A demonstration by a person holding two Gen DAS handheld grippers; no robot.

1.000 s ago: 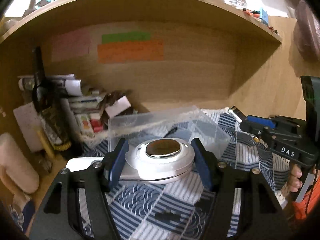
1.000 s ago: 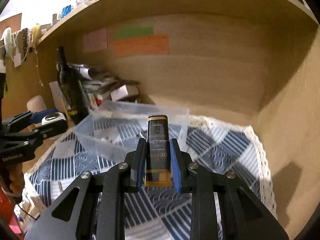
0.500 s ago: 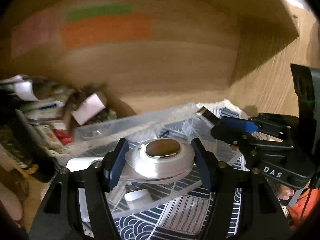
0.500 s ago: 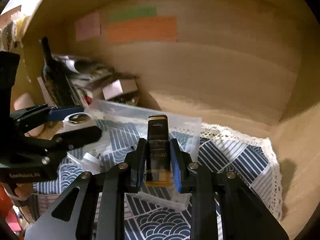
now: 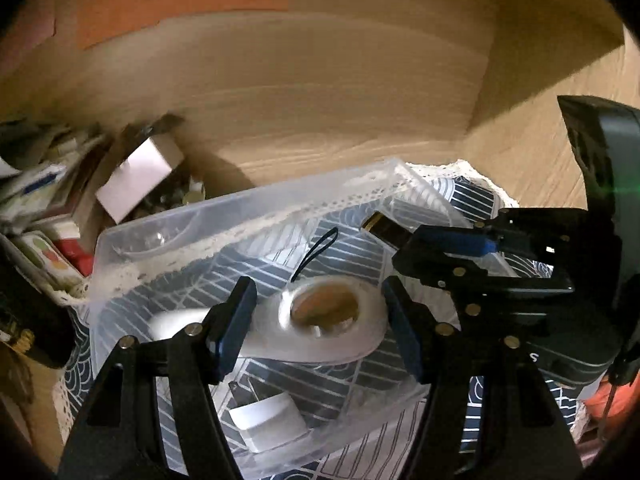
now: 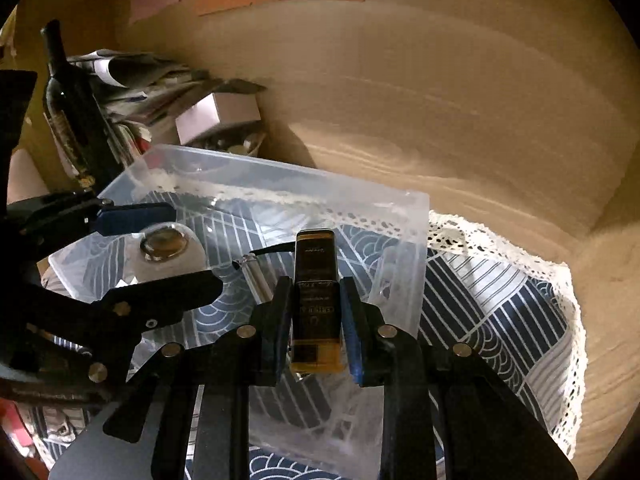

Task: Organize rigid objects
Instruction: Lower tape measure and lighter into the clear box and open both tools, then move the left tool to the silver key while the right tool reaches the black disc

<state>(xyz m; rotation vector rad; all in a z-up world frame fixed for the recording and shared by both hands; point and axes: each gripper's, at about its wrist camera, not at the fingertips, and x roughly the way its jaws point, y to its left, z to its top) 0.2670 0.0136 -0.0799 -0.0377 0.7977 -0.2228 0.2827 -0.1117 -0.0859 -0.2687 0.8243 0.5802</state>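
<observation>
Left wrist view: the left gripper [image 5: 318, 320] hangs over the clear plastic bin [image 5: 168, 220]. Its jaws stand spread, with gaps showing on both sides of the white round device [image 5: 324, 320] that lies between them; the device is blurred, and whether it is falling or already resting on the bin floor cannot be told. A white charger plug [image 5: 268, 424] lies in the bin below the jaws, and a black lanyard loop [image 5: 316, 254] just ahead of them. To the right of the jaws, the right gripper [image 5: 448, 240] reaches over the bin rim.

Right wrist view: the right gripper's jaws are pressed onto a black-and-gold lighter [image 6: 316, 300], held upright over the near part of the bin. A metal cylinder [image 6: 256, 276] lies on the bin floor just left of the jaws.

Judgement: the step in hand is depositing items into the bin. The left item appears released; next the right jaws should lower and part to drop the lighter clear of the cylinder.

Hard to make out: the lighter's print is unreadable, the bin's near wall is cut off behind the gripper, and the clutter beyond the bin to the left is indistinct.
</observation>
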